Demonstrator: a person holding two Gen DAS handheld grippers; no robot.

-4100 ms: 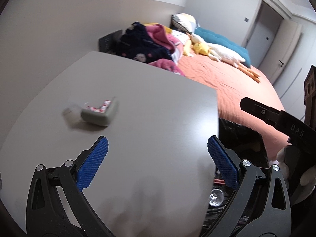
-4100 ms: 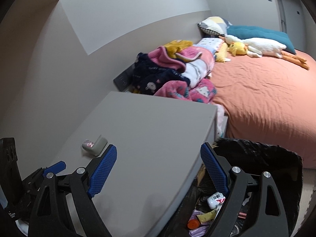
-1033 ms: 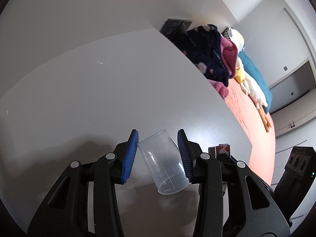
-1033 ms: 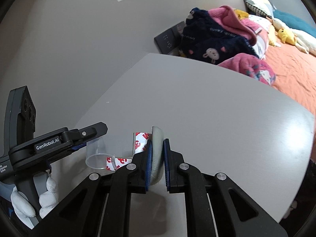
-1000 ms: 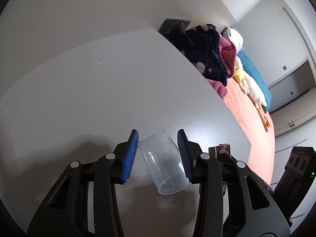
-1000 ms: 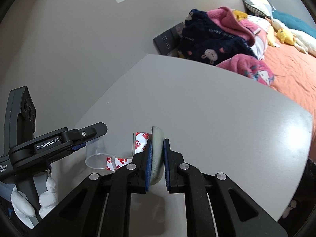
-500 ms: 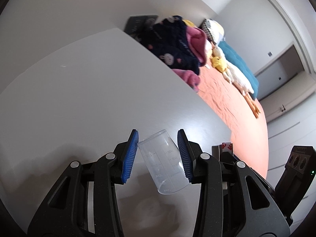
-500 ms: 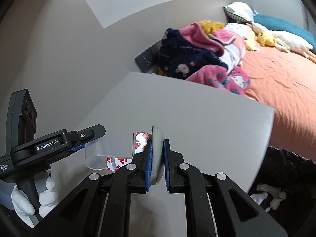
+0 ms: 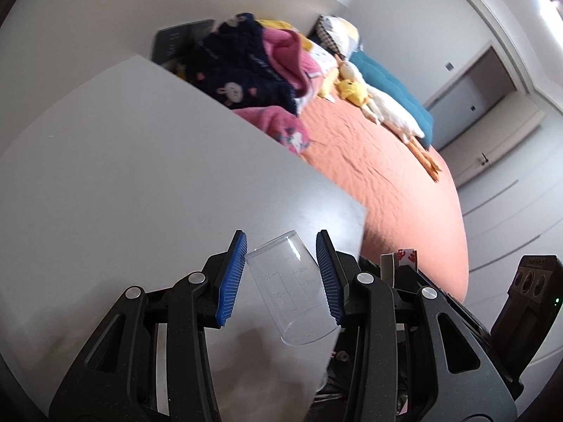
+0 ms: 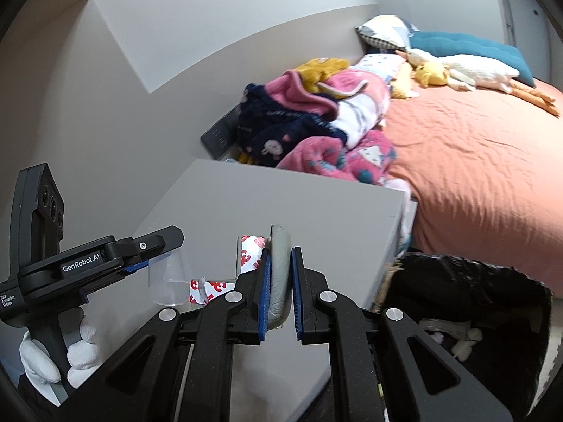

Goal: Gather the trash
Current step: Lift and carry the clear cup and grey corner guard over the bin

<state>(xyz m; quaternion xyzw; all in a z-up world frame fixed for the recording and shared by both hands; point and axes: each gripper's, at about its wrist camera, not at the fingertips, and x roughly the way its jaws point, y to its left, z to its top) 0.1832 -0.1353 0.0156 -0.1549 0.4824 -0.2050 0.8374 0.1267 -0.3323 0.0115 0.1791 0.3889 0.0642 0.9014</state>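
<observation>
Gripping a clear plastic cup point(image 9: 293, 292), the left hand-held gripper point(image 9: 281, 277) hangs over the desk point(image 9: 140, 190); the right hand-held gripper point(image 10: 279, 281) pinches a grey flat packet point(image 10: 279, 270).

A clear, glossy plastic cup point(image 9: 293, 290), matt smooth grey table point(image 9: 140, 183), and wrinkled orange cloth bedspread point(image 10: 475, 176).

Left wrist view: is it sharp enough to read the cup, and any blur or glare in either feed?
Left wrist: clear cup sharp, graduations readable, small glint; bed softly blurred, edges bowed. Right wrist: grey carton crisp, bin interior dark.
</observation>
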